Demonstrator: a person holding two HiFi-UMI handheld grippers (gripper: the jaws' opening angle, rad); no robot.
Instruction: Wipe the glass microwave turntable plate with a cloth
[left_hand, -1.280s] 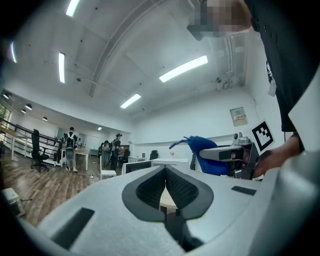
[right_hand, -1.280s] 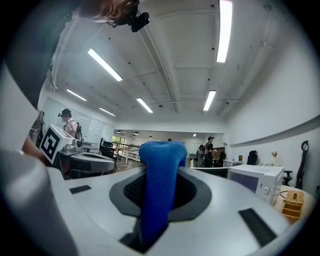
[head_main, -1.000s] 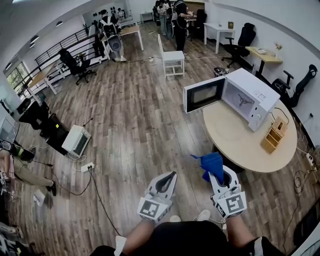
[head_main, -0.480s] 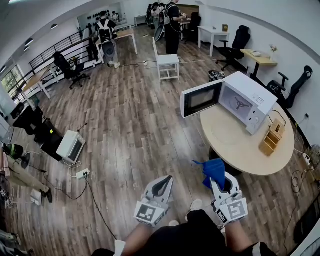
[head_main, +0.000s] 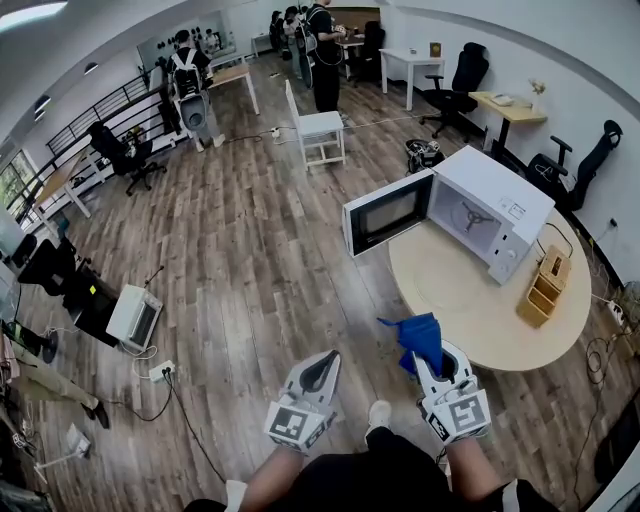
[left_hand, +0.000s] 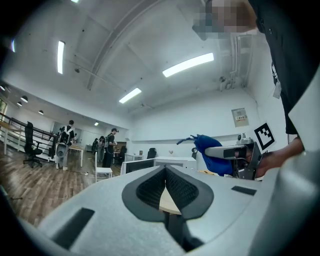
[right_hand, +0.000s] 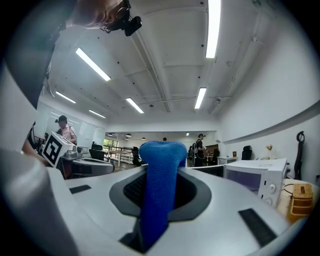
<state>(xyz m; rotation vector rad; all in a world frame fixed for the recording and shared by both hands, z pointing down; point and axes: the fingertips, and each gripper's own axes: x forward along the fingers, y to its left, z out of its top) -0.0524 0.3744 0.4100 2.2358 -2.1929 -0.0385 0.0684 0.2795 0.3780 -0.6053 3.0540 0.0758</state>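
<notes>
1. The wood floor (head_main: 250, 250) is open all round the person, so nothing blocks a walk up to the work.
2. The round table (head_main: 455, 300) lies ahead and to the right of both grippers, well apart from them. Its near half is bare, with plenty of room to set a plate down and rub it.
3. The microwave (head_main: 500, 190) stands on the far side of that table, its mouth turned towards the person.
4. Its door (head_main: 388, 212) is swung wide to the left and juts past the table edge. To my eye that is the one edge to steer clear of; coming in from the right of it looks safest.
5. A wooden organiser (head_main: 545, 285) sits just right of the microwave, out of the way.
6. The glass plate I cannot pick out. Only the three-armed support (head_main: 477, 217) shows in the cavity, so whether glass lies on it I cannot tell.
7. The right gripper (head_main: 437, 358) is the nearer to the table. Its jaws are pinched on a blue cloth (head_main: 423, 335), which stands up in a fold above the tips.
8. The left gripper (head_main: 325, 362) hangs beside it over the floor, its jaw tips pressed together on nothing. I would guess it has to spread before it can take the plate.
</notes>
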